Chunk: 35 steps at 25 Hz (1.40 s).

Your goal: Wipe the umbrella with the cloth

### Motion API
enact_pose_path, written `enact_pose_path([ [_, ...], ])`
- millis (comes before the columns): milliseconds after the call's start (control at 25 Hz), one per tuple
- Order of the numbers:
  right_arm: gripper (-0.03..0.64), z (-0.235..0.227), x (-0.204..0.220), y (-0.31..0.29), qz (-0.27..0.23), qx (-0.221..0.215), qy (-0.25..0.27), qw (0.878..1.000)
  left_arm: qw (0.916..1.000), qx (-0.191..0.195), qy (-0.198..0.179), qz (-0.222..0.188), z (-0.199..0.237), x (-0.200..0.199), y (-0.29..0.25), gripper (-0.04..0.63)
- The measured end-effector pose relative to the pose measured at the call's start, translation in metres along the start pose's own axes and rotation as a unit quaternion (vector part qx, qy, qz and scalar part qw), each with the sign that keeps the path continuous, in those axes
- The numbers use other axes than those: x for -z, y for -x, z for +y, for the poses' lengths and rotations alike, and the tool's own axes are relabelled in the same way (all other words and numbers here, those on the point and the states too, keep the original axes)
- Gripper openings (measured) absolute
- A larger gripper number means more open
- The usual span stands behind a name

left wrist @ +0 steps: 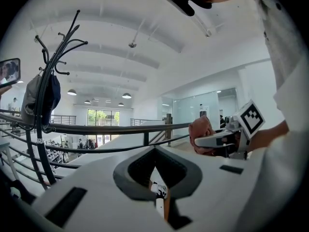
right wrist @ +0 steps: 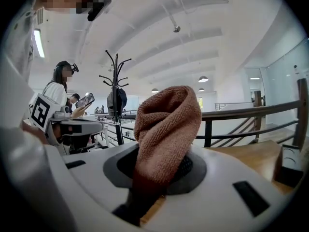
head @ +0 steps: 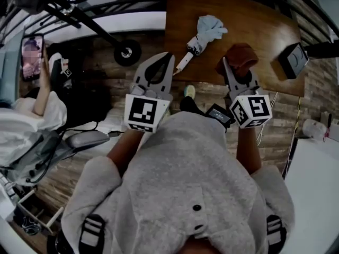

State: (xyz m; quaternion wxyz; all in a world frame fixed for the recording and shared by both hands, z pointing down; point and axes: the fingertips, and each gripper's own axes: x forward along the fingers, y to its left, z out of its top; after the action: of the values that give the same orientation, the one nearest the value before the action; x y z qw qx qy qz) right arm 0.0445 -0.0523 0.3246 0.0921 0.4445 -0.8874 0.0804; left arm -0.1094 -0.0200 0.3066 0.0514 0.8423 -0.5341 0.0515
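Clamping cloth [right wrist: 166, 124] — right gripper [head: 237, 70]; left gripper [head: 169, 57] jaws together.

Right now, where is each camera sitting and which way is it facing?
Head view: on the head, facing steeply down at the table and umbrella; sweater, forearms show.
Left gripper view: on the left gripper, facing level over its shut jaws toward a railing; a sleeve shows.
Right gripper view: on the right gripper, facing past the cloth it grips; sleeve at left.
Shared: both gripper views show the coat rack.
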Motion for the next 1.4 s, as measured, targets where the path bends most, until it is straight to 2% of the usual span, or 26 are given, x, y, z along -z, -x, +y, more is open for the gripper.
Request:
enact_pose_path([
  [360, 0.118, -0.041, 0.022, -0.057, 0.068, -0.057, 0.021, 0.996, 0.9984, -0.030, 0.010, 0.048, 0.011, 0.025, -0.054, 0.014],
  [680, 0.118, -0.064, 0.053, -0.108, 0.126, -0.103, 0.045, 0.986, 0.9886, -0.026, 0.021, 0.147, 0.009, 0.096, -0.101, 0.015],
  [800, 0.118, -0.075, 0.071, -0.126, 0.152, -0.116, 0.048, 0.980, 0.9784, -0.015, 0.019, 0.205, 0.002, 0.139, -0.121, 0.015],
  [960, 0.118, -0.086, 0.092, -0.153, 0.189, -0.131, 0.042, 0.972, 0.9581, 0.011, 0.025, 0.285, -0.011, 0.197, -0.144, 0.017],
  [1120, 0.110, -0.093, 0.125, -0.175, 0.247, -0.139, 0.026, 0.959, 0.9408, 0.026, 0.023, 0.337, -0.025, 0.238, -0.151, 0.018],
  [1240, 0.110, -0.108, 0.142, -0.191, 0.279, -0.120, 0.036, 0.952, 0.9310, 0.037, 0.036, 0.361, -0.031, 0.253, -0.154, 0.035],
  [1320, 0.111, -0.124, 0.147, -0.201, 0.290, -0.093, 0.054, 0.951, 0.9244, 0.045, 0.038, 0.377, -0.036, 0.261, -0.157, 0.071],
  [1400, 0.120, -0.140, 0.155, -0.210, 0.311, -0.065, 0.077, 0.945, 0.9174, 0.049, 0.038, 0.393, -0.039, 0.269, -0.159, 0.100],
])
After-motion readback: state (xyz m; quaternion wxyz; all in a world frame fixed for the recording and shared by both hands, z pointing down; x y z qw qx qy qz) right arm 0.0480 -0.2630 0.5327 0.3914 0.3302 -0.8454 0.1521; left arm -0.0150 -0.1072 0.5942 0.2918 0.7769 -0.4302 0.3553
